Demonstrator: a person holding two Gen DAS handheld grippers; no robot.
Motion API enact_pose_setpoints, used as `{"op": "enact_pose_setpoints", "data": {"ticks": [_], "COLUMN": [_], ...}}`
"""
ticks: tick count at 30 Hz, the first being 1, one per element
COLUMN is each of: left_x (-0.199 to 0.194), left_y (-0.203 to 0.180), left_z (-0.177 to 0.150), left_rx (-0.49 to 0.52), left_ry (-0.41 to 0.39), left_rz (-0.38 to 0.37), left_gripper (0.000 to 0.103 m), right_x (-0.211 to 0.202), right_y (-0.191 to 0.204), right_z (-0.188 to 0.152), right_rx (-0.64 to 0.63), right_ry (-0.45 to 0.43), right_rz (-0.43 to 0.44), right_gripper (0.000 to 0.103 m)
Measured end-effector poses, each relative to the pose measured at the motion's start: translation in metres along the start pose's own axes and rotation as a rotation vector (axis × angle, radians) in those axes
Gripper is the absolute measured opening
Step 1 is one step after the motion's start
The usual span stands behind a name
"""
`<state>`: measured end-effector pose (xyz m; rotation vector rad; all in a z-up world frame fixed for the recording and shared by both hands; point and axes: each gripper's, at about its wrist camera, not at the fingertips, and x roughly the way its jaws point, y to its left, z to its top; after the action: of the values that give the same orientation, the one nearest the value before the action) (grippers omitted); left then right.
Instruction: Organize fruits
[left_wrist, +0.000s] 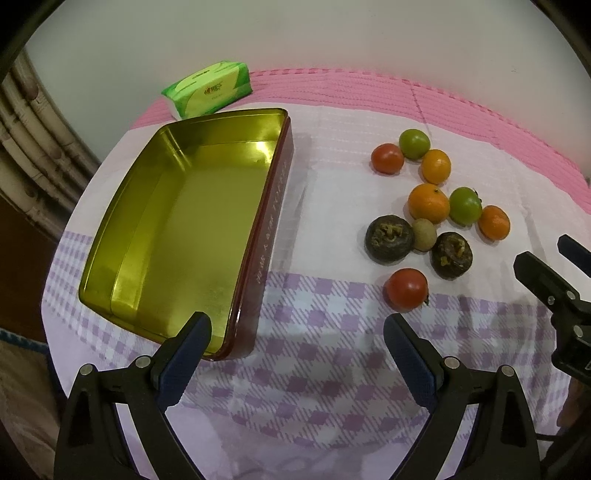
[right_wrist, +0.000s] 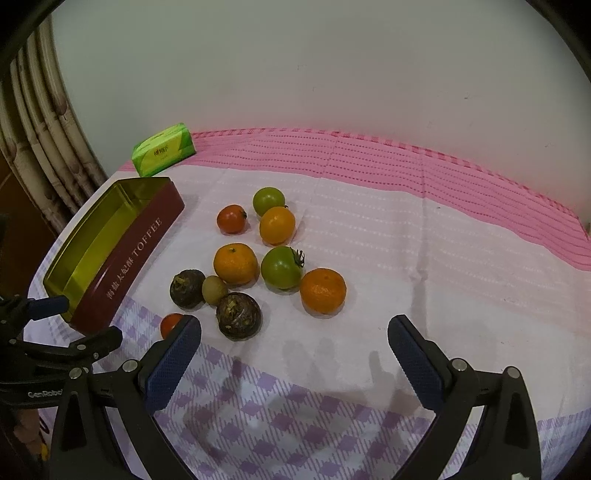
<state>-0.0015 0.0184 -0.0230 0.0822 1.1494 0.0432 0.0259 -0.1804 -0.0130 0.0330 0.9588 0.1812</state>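
Left wrist view: the toffee tin (left_wrist: 177, 236) sits empty on the tabletop (left_wrist: 325, 369); fruits (left_wrist: 428, 203) cluster to its right. Left gripper (left_wrist: 297, 332) jaws gape, empty.

Right wrist view: fruits lie right of the tin; right gripper (right_wrist: 294, 336) jaws gape, empty.

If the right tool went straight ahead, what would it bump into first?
Probably the nearest orange, which lies ahead between the open right tool's fingers. Only bare cloth lies before it; depth is uncertain.

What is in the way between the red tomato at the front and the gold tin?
Nothing visible. The near red tomato sits apart from the other fruit, and only bare checked cloth lies between it and the open toffee tin. The left gripper hangs open in front of that gap.
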Motion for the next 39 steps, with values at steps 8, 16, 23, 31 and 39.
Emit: {"op": "enact_pose_setpoints", "data": {"ticks": [8, 16, 23, 31, 39], "left_x": [-0.002, -0.004, -0.003, -0.001, 0.002], "left_y": [-0.001, 0.0, -0.002, -0.005, -0.012], "left_z": [-0.001, -0.002, -0.004, -0.004, -0.004], "left_rx": [0.003, 0.0, 0.004, 0.003, 0.009], "left_ry": [-0.001, -0.004, 0.005, 0.014, 0.023], "left_rz": [-0.005, -0.011, -0.016, -0.025, -0.038], "left_gripper": [0.094, 0.094, 0.094, 0.094, 0.092], "right_x": [0.0, -0.001, -0.001, 0.0, -0.003], "right_y": [-0.002, -0.005, -0.011, -0.014, -0.024], "right_z": [-0.003, -0.004, -0.006, -0.011, -0.014], "right_rx": [0.011, 0.023, 0.042, 0.056, 0.076], "right_ry": [0.009, 0.007, 0.014, 0.017, 0.011], "right_rz": [-0.004, -0.008, -0.005, 0.001, -0.01], "right_gripper": [0.101, 0.101, 0.101, 0.101, 0.101]}}
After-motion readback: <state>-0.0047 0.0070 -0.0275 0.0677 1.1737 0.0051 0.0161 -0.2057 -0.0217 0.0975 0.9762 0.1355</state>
